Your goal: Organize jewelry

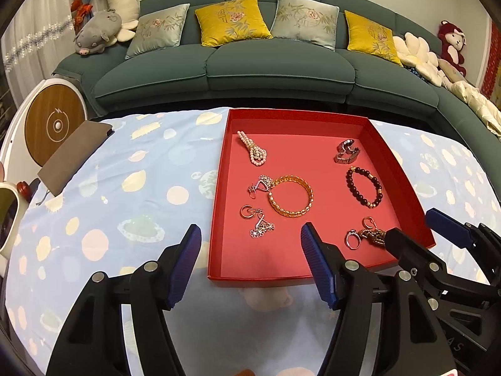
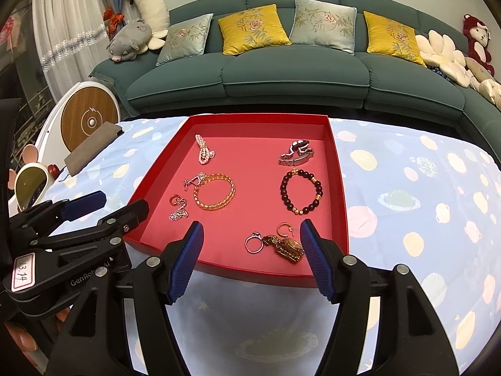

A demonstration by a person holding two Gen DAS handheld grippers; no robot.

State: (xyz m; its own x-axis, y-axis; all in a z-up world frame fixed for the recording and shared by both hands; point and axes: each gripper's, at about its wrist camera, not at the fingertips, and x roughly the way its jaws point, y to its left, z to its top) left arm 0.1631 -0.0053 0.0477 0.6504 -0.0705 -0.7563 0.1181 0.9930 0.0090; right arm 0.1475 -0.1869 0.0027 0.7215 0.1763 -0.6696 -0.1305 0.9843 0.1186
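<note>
A red tray (image 1: 219,194) (image 2: 339,188) on the table holds jewelry: a pearl piece (image 1: 254,153) (image 2: 203,152), a gold bangle (image 1: 291,195) (image 2: 214,195), a dark bead bracelet (image 1: 364,188) (image 2: 302,192), a silver watch band (image 1: 346,152) (image 2: 297,152), flower earrings (image 1: 261,228) (image 2: 179,213), a silver ring (image 1: 352,239) (image 2: 253,243) and a gold watch (image 1: 374,236) (image 2: 289,247). My left gripper (image 1: 250,269) is open and empty over the tray's near left corner. My right gripper (image 2: 250,266) is open and empty, just short of the ring and gold watch.
A blue planet-print cloth (image 1: 125,188) (image 2: 422,203) covers the table. A grey pouch (image 1: 75,156) (image 2: 90,150) lies at the far left edge. A white-and-wood round device (image 1: 53,122) stands beyond it. A teal sofa (image 2: 281,72) with cushions runs behind.
</note>
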